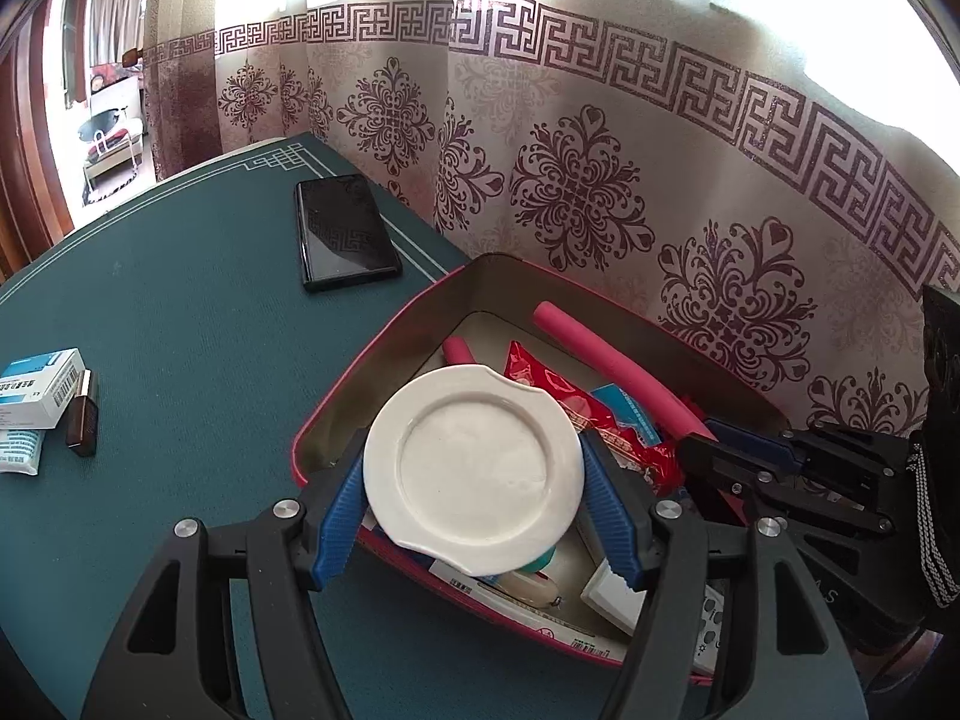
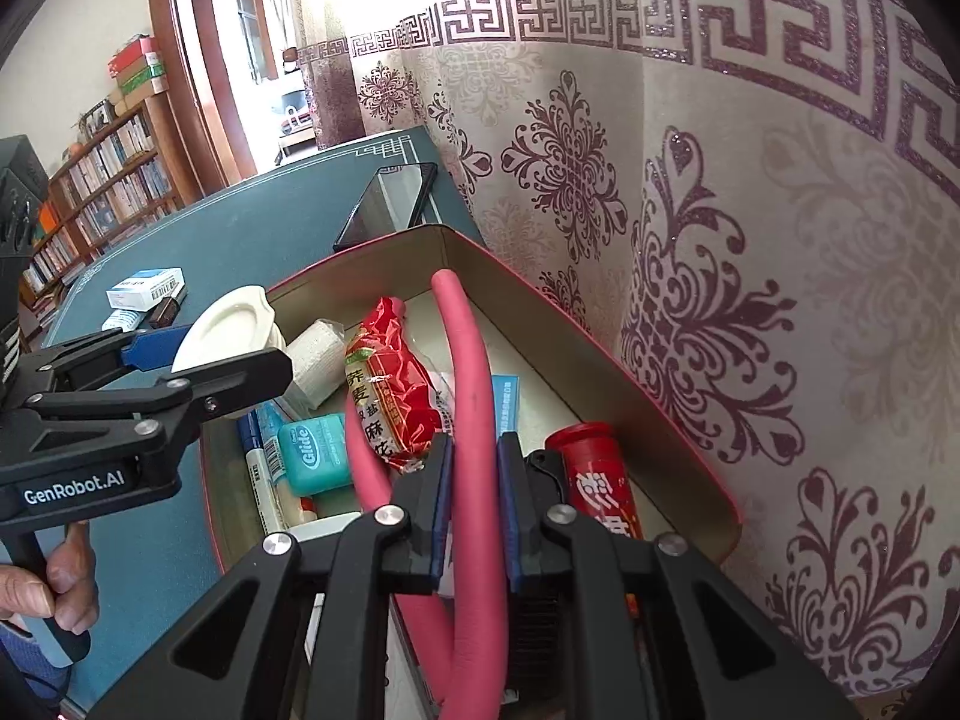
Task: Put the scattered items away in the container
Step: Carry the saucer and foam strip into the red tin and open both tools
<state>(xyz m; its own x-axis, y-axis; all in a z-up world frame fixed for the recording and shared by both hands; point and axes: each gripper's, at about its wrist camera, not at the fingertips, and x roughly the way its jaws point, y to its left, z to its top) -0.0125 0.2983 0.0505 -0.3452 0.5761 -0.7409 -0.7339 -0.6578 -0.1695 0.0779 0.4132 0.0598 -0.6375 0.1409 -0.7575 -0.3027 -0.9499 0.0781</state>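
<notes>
My left gripper (image 1: 474, 486) is shut on a small white plate (image 1: 474, 468), held over the near left corner of the red-rimmed box (image 1: 372, 348). From the right wrist the same plate (image 2: 228, 324) shows at the box's left rim (image 2: 360, 270), with the left gripper (image 2: 198, 360) around it. My right gripper (image 2: 474, 510) is shut on a bent pink foam tube (image 2: 468, 360) that reaches into the box; its far end (image 1: 606, 354) leans on the back wall. Inside lie a red snack packet (image 2: 390, 390), a teal floss case (image 2: 315, 453) and a red tube (image 2: 600, 480).
On the green table mat (image 1: 180, 312) lie a black phone (image 1: 345, 231), a white and blue medicine box (image 1: 39, 387), a small brown bottle (image 1: 81, 414) and a white packet (image 1: 18, 450). A patterned curtain (image 1: 600, 180) hangs right behind the box. A hand (image 2: 66, 588) grips the left handle.
</notes>
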